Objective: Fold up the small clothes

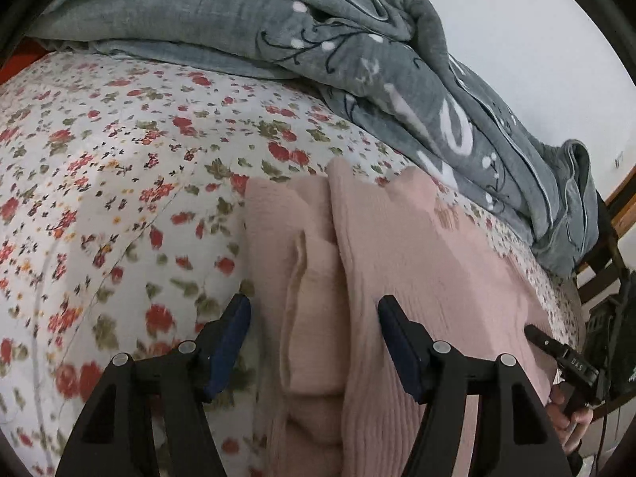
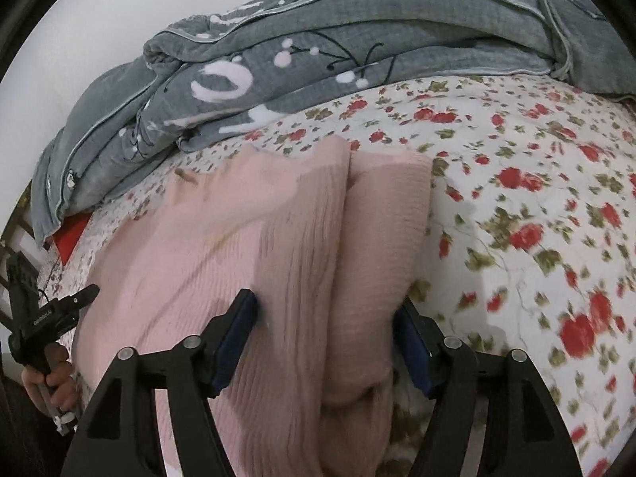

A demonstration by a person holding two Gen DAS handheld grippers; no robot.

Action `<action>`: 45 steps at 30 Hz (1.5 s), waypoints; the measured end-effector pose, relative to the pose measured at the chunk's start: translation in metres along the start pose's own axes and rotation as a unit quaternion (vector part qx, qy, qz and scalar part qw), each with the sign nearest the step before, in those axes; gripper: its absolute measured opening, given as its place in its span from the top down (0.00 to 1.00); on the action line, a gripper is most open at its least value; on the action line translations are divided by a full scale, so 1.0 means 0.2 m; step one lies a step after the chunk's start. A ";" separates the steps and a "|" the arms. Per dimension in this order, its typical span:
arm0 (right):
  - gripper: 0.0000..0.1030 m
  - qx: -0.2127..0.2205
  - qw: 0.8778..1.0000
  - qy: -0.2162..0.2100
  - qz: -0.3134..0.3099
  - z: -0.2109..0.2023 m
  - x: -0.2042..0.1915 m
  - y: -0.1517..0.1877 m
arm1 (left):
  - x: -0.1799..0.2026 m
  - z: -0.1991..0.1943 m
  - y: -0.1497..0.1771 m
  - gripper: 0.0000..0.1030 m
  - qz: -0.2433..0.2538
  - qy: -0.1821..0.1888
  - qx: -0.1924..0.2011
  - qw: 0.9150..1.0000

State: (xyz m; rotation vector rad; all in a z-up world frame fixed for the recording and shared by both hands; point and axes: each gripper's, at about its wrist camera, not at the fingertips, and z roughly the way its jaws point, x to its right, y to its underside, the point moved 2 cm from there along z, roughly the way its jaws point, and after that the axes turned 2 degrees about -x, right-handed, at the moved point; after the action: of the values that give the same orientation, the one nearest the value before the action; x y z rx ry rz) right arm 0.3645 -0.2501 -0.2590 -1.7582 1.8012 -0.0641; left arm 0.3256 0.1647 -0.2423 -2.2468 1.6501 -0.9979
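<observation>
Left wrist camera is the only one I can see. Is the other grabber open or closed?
Observer: Open. The right gripper has its blue-padded fingers spread either side of a fold in the pink ribbed knit garment.
Operator: Can you see my grabber from there?
Observer: Yes. The left gripper pokes in beside the garment's left edge, with a bare hand wrapped round its handle.

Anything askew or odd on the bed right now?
Nothing damaged or spilled. The pink garment lies partly folded on the floral sheet. The grey quilt is bunched up behind it.
</observation>
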 end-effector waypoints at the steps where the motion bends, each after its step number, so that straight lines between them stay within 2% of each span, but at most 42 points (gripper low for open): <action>1: 0.35 0.001 1.000 -0.003 0.003 0.01 0.01 -0.01 | 0.00 0.01 -0.01 0.46 -0.001 0.000 0.001 1.000; 2: 0.42 0.004 1.000 -0.008 0.007 0.02 0.01 -0.02 | 0.00 0.01 -0.02 0.53 -0.004 0.004 0.004 1.000; 4: 0.55 0.007 1.000 -0.012 0.008 0.03 0.02 -0.04 | -0.01 0.02 -0.03 0.75 -0.022 0.027 -0.008 0.999; 5: 0.67 0.008 1.000 -0.019 0.009 0.04 0.02 -0.05 | -0.02 0.02 -0.04 0.76 -0.033 0.037 -0.006 0.999; 7: 0.77 0.016 0.999 -0.030 0.014 0.02 0.03 -0.05 | 0.01 0.00 -0.04 0.79 -0.027 0.040 -0.003 0.999; 10: 0.81 0.034 0.999 -0.039 0.018 -0.05 0.03 -0.04 | 0.07 -0.09 -0.04 0.80 -0.012 0.042 0.005 0.999; 16: 0.81 0.055 0.998 -0.034 0.001 -0.26 0.00 0.03 | 0.21 -0.27 0.04 0.80 0.007 0.053 0.009 0.999; 24: 0.81 0.046 0.999 -0.020 -0.007 -0.57 0.10 0.31 | 0.28 -0.39 0.35 0.80 0.004 0.064 -0.008 0.998; 28: 0.80 0.054 0.998 -0.013 -0.012 -0.63 0.17 0.43 | 0.28 -0.40 0.45 0.78 0.008 0.056 -0.007 0.998; 30: 0.77 0.051 0.999 -0.007 -0.006 -0.60 0.19 0.45 | 0.26 -0.39 0.47 0.77 0.011 0.053 -0.009 0.998; 32: 0.68 0.053 0.998 0.011 0.011 -0.54 0.21 0.44 | 0.23 -0.36 0.47 0.74 0.001 0.054 -0.012 0.998; 35: 0.64 0.053 0.998 0.038 0.009 -0.51 0.20 0.42 | 0.21 -0.33 0.46 0.69 0.001 0.053 -0.015 0.998; 39: 0.58 0.072 0.993 0.095 -0.013 -0.63 0.15 0.41 | 0.21 -0.30 0.46 0.47 0.025 0.028 -0.012 0.999; 42: 0.58 0.102 0.988 0.115 -0.025 -0.75 0.06 0.43 | 0.21 -0.25 0.46 0.45 0.028 0.039 -0.014 0.999; 44: 0.58 0.112 0.988 0.102 -0.030 -0.80 -0.02 0.44 | 0.21 -0.24 0.46 0.45 0.024 0.041 -0.007 0.999; 45: 0.57 0.113 0.990 0.081 -0.036 -0.81 -0.10 0.47 | 0.21 -0.24 0.46 0.50 0.022 0.044 -0.004 0.999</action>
State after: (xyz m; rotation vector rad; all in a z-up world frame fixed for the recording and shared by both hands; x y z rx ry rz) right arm 0.2074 -0.2810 -0.1614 -1.6946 1.7648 -0.4357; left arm 0.2318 0.1031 -0.2363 -2.1912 1.7334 -1.0952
